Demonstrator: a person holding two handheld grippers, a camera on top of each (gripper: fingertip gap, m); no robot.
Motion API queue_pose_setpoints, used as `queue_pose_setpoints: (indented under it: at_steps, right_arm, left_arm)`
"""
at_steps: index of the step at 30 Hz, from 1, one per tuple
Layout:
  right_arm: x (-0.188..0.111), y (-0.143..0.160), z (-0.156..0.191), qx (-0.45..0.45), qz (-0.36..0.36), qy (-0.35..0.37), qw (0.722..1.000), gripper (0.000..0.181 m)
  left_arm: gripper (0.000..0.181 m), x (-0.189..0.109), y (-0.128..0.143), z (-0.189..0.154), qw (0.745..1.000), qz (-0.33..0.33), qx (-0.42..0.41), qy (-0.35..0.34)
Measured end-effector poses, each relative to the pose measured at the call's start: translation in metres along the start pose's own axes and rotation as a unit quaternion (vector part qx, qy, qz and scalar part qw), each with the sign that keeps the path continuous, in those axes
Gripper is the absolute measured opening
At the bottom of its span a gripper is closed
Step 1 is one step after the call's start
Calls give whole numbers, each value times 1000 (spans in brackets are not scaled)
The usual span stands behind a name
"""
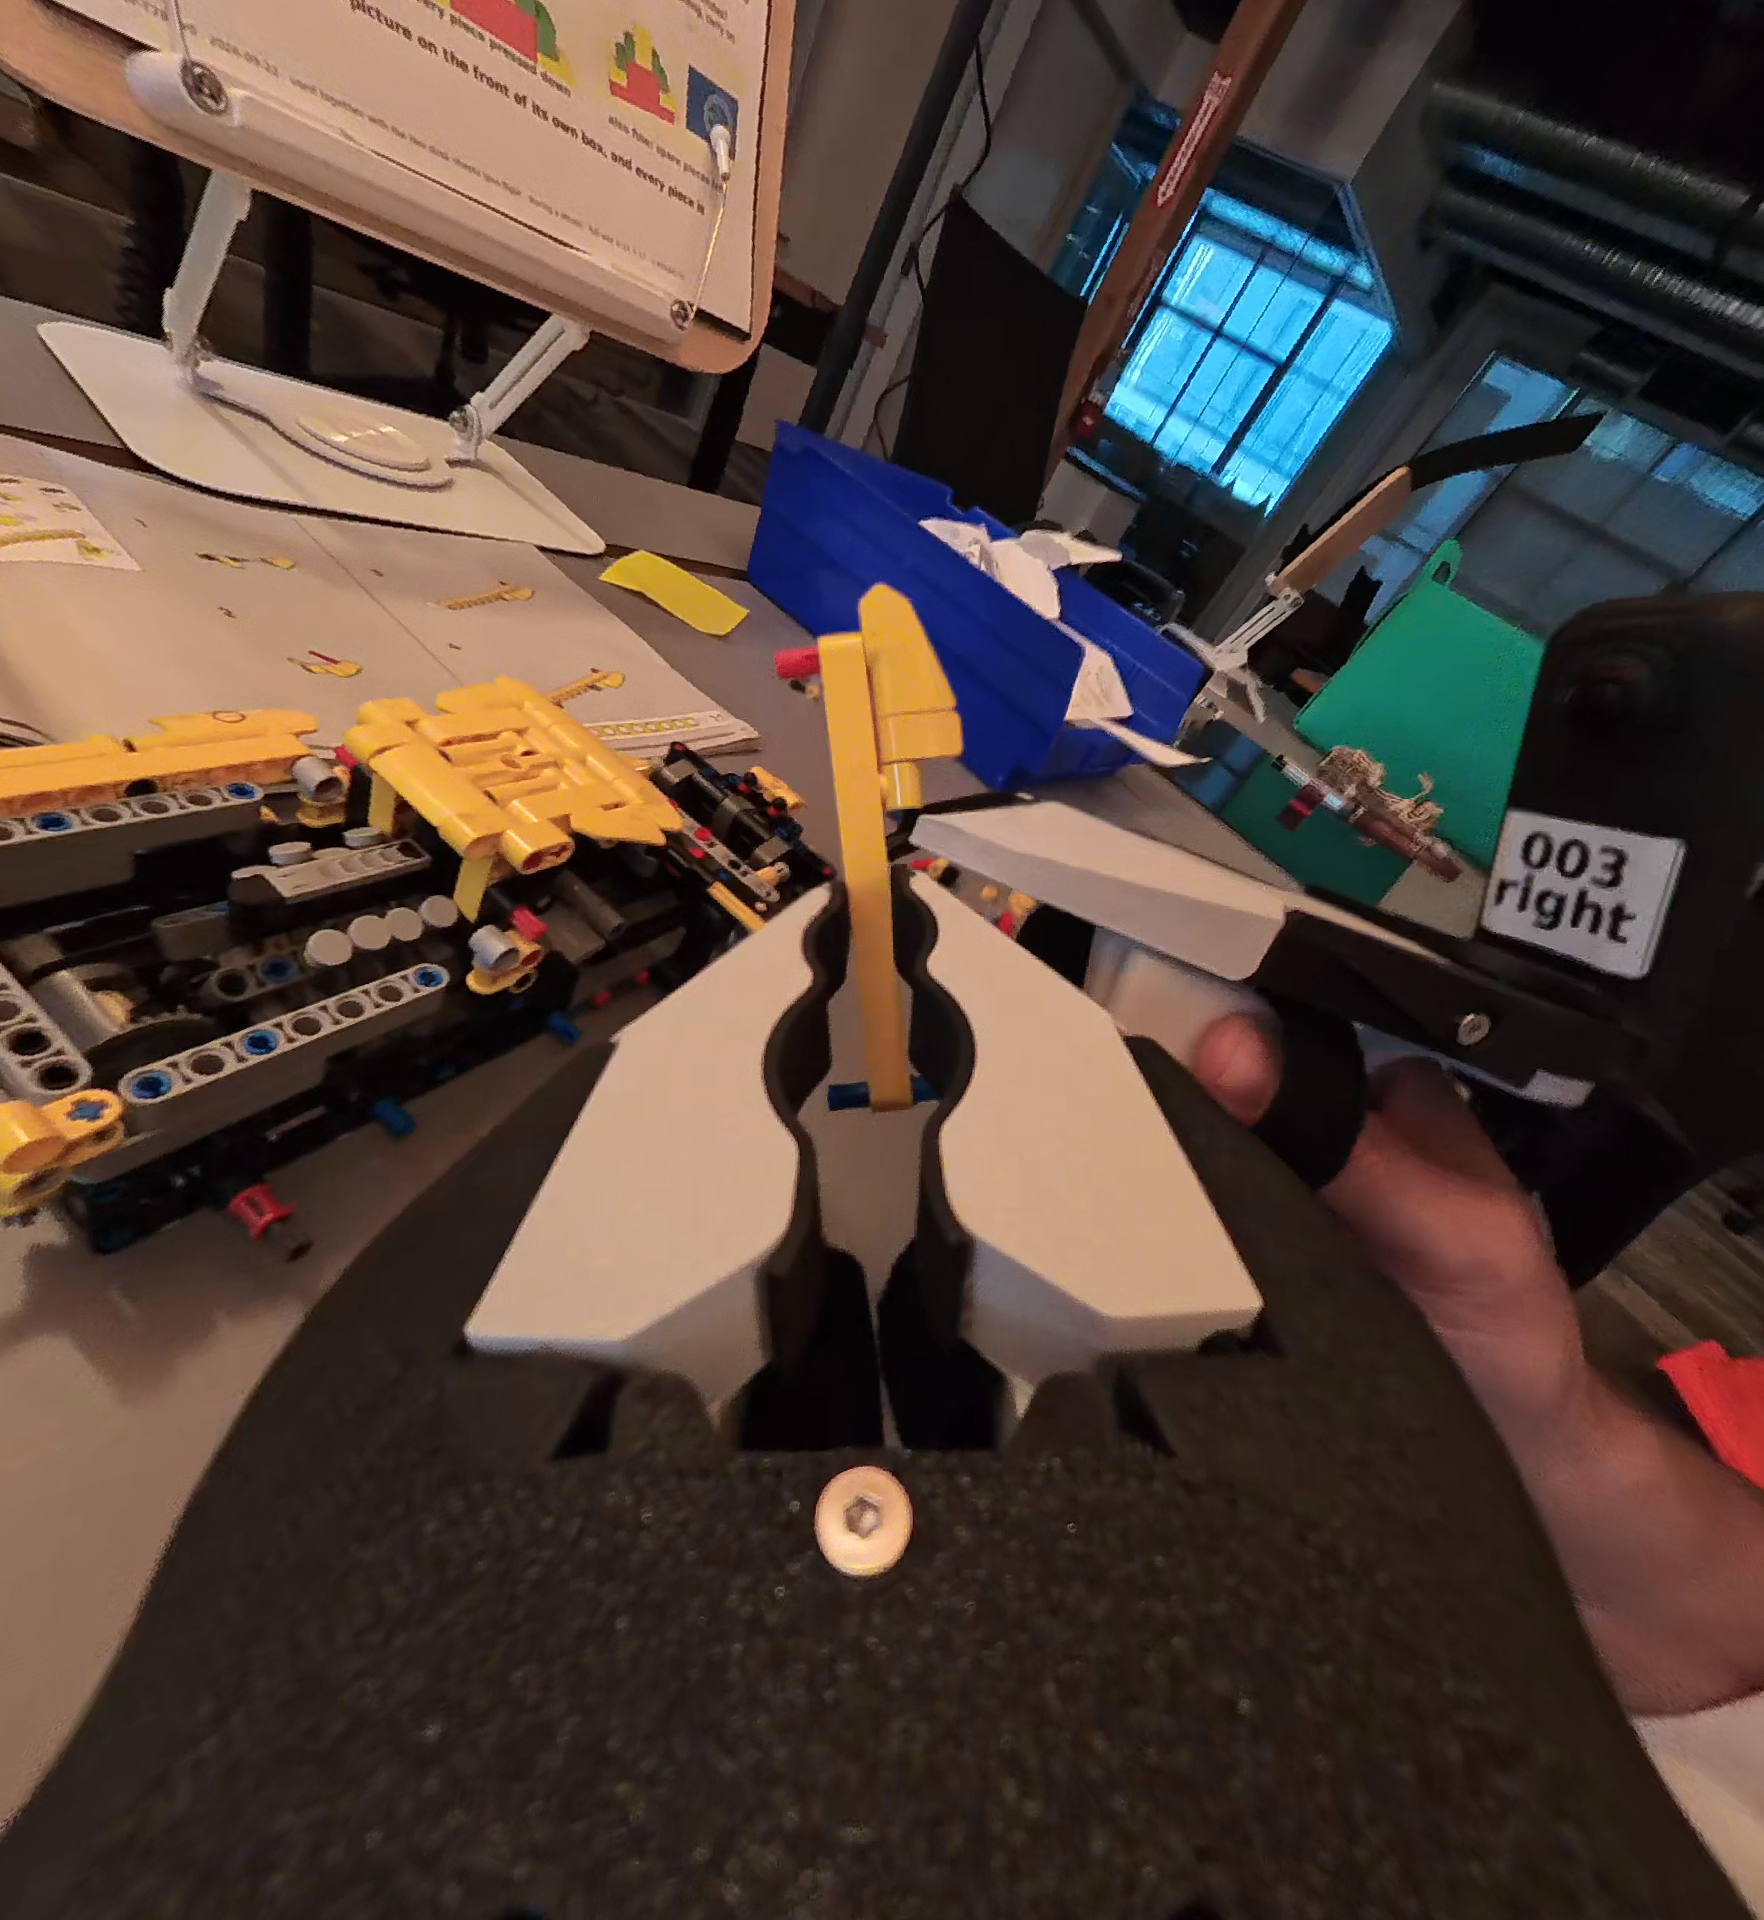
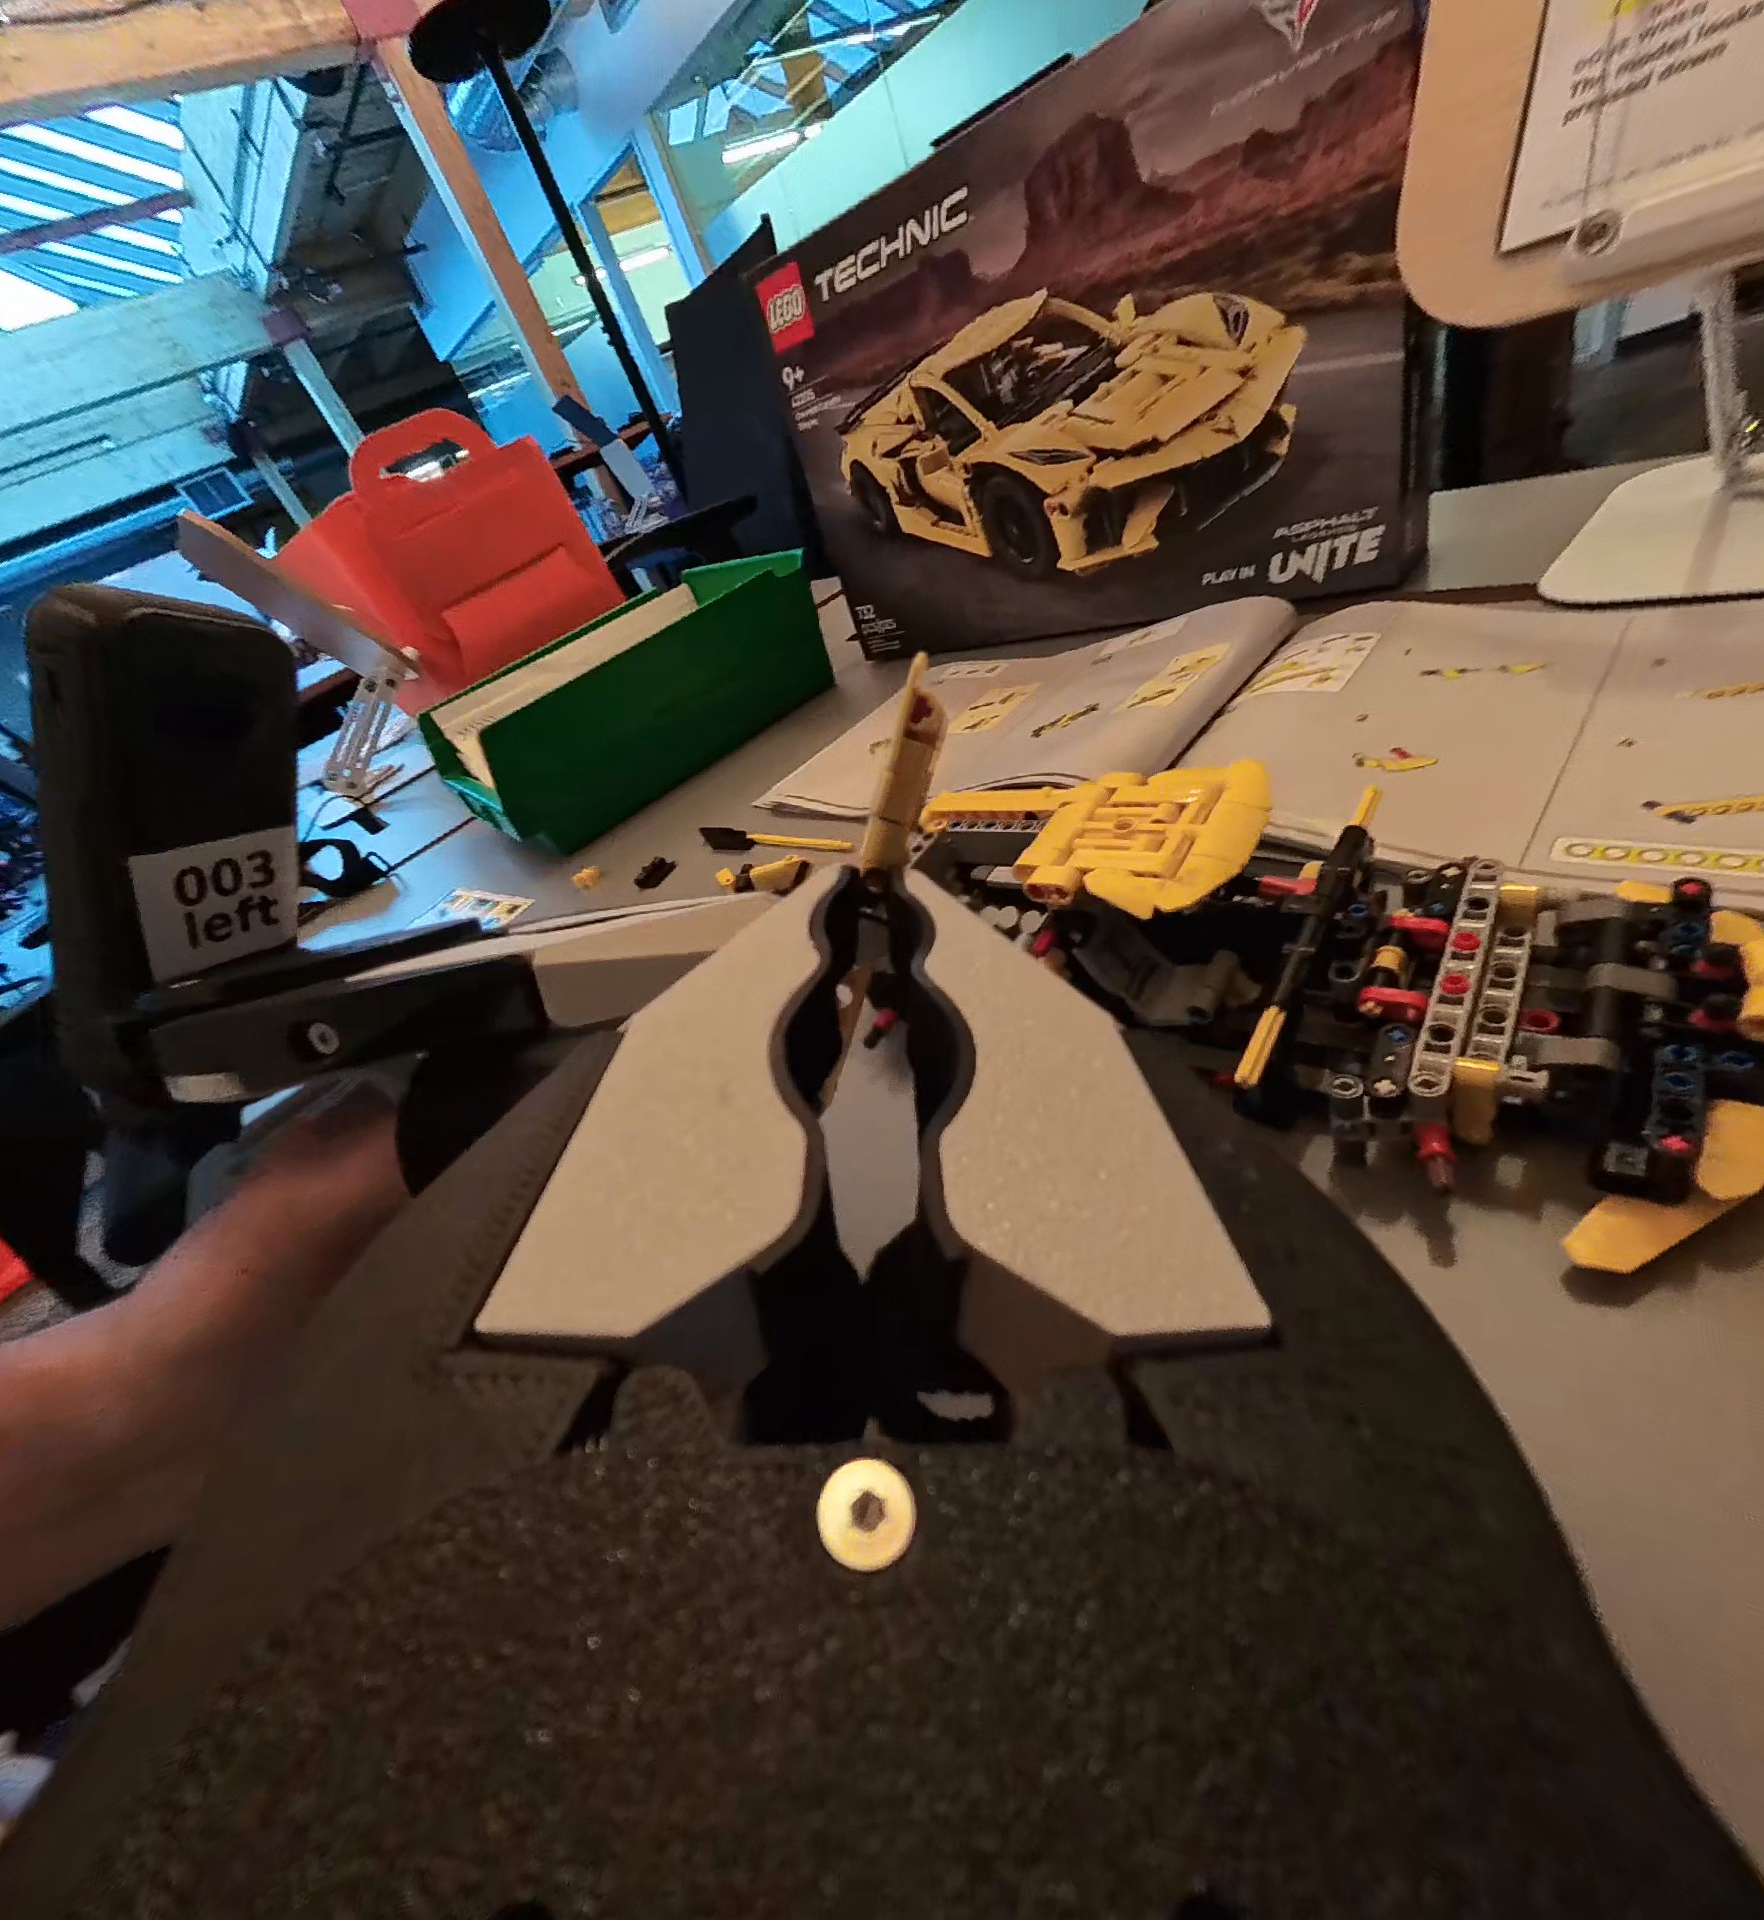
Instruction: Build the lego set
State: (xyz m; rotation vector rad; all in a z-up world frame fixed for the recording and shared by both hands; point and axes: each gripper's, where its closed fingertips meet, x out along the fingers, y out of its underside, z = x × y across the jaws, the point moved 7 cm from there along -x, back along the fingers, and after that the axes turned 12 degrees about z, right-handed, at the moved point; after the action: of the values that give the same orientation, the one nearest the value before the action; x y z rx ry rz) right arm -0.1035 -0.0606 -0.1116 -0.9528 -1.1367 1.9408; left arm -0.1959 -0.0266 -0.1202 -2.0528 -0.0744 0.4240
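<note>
My left gripper (image 1: pixel 870 894) is shut on a long yellow beam (image 1: pixel 862 831) that stands upright, with a yellow panel on its top and a blue pin (image 1: pixel 842 1093) at its lower end. My right gripper (image 2: pixel 873 883) is shut on the same yellow piece (image 2: pixel 904 769) from the other side. Black and red pins show between its fingers. Each gripper shows in the other's view: the right one (image 1: pixel 925 831) and the left one (image 2: pixel 753 914). The part-built car chassis (image 1: pixel 338 935) lies on the table (image 1: pixel 130 1403) to the left, and shows at the right in the right wrist view (image 2: pixel 1480 997).
An open instruction booklet (image 2: pixel 1480 707) lies behind the chassis. The set's box (image 2: pixel 1096 395), a green bin (image 2: pixel 639 696), a blue bin (image 1: pixel 909 613) and a white sheet stand (image 1: pixel 338 436) ring the table. Small loose parts (image 2: pixel 753 873) lie near the green bin. Both grippers' tips are close together, under 4 cm apart.
</note>
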Motion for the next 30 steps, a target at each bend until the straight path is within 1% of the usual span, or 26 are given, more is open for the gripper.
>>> queue_pose_setpoints:
  at_steps: [1, 4, 5, 8, 11, 15, 20, 22, 25, 28, 30]
  right_arm:
    - [-1, -1, 0, -4, -7, 4, 1000, 4]
    - [-2, -3, -1, -21, -15, 28, 999, 4]
    - [-4, -4, 0, -33, -22, 37, 998, 4]
    - [-6, -6, 0, -52, -36, 51, 997, 4]
    - [-7, -6, 2, -67, -43, 59, 995, 4]
    - [-7, -8, -1, -60, -50, 60, 995, 4]
    - [-3, -7, -2, -52, -42, 47, 997, 4]
    - [0, -3, -3, -43, -24, 40, 998, 4]
    - [-1, -3, -3, -35, -18, 31, 999, 4]
    - [-2, -3, -5, -22, -6, 15, 1000, 4]
    - [-5, -4, -5, -24, -4, 15, 1000, 4]
  left_arm:
    - [7, 1, -1, -1, 1000, -8, -17, 9]
    - [7, 7, 2, -2, 992, -42, -108, 44]
    - [7, 8, 2, -3, 990, -54, -120, 48]
    - [7, 10, 0, -7, 990, -73, -115, 40]
    - [7, 10, 1, -8, 986, -85, -131, 56]
    - [7, 10, 1, -4, 984, -88, -144, 56]
    - [7, 12, 1, -5, 986, -81, -135, 51]
    - [7, 11, 1, -3, 986, -80, -138, 46]
    - [7, 11, 1, -3, 989, -75, -125, 37]
    - [7, 10, 0, -6, 996, -58, -75, 4]
    - [7, 9, -3, -10, 998, -38, 13, -44]
